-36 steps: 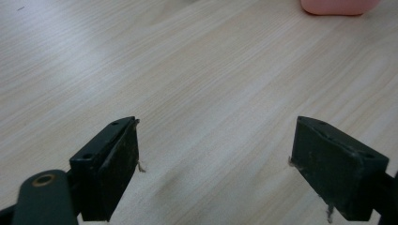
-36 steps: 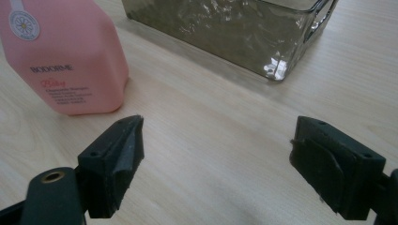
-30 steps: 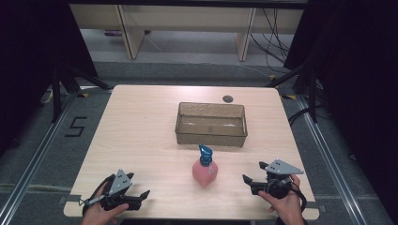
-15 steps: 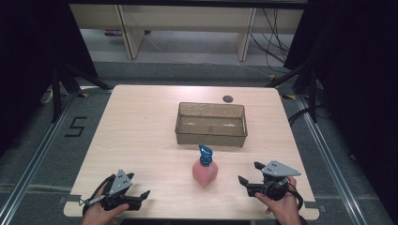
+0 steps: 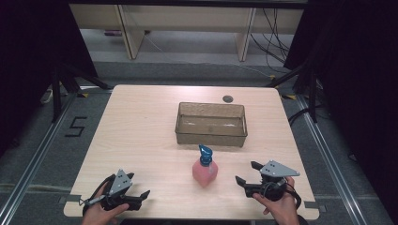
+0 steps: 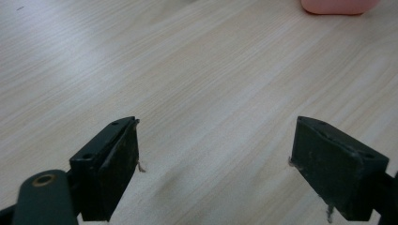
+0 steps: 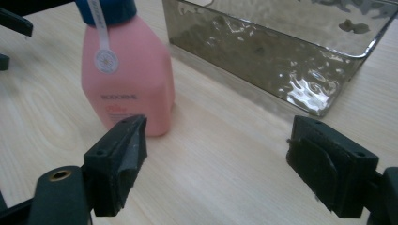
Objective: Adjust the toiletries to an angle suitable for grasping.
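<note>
Your right gripper (image 5: 246,174) has moved a little to the left, nearer to the pink bottle (image 5: 205,170), with its jaws wide apart.

Smooth pink plastic bottle (image 7: 126,79), glossy rippled translucent bin (image 7: 281,56), matt pale wood-grain table (image 5: 136,136).

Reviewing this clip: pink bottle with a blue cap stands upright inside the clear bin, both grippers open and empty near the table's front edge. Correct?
Not quite. The pink bottle stands upright on the table in front of the clear bin, not inside it; the high view shows this. The left gripper and right gripper are open and empty near the front edge.
</note>
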Action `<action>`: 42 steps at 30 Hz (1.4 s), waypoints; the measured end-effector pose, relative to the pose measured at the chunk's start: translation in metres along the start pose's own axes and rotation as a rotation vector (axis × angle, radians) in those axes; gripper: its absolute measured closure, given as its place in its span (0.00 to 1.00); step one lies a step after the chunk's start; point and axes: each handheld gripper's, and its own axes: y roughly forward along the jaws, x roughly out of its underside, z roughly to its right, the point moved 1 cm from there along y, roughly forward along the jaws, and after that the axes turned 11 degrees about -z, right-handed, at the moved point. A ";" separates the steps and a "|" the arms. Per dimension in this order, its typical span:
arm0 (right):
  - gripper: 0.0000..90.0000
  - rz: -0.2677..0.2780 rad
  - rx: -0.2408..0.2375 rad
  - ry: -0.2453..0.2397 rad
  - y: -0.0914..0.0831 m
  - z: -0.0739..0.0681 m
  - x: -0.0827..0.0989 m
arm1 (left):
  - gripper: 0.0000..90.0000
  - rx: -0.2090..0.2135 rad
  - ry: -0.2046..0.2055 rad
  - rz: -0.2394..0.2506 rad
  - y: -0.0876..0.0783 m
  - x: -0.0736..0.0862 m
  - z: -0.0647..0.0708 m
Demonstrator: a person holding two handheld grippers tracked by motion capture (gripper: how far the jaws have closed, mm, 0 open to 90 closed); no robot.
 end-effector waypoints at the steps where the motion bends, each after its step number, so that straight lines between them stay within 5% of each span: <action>1: 0.23 0.012 -0.011 -0.012 0.000 -0.002 -0.002 | 0.17 -0.001 0.002 0.001 0.000 0.000 0.000; 11: 0.23 0.012 -0.034 -0.011 0.001 -0.012 -0.007 | 0.17 -0.017 0.048 -0.012 -0.001 -0.001 -0.004; 27: 0.23 0.047 -0.053 -0.060 0.008 -0.019 -0.019 | 0.17 -0.003 0.013 -0.008 0.001 0.000 -0.003; 42: 0.24 0.056 -0.084 -0.073 0.014 -0.025 -0.025 | 0.17 -0.020 0.048 -0.022 0.002 -0.002 -0.005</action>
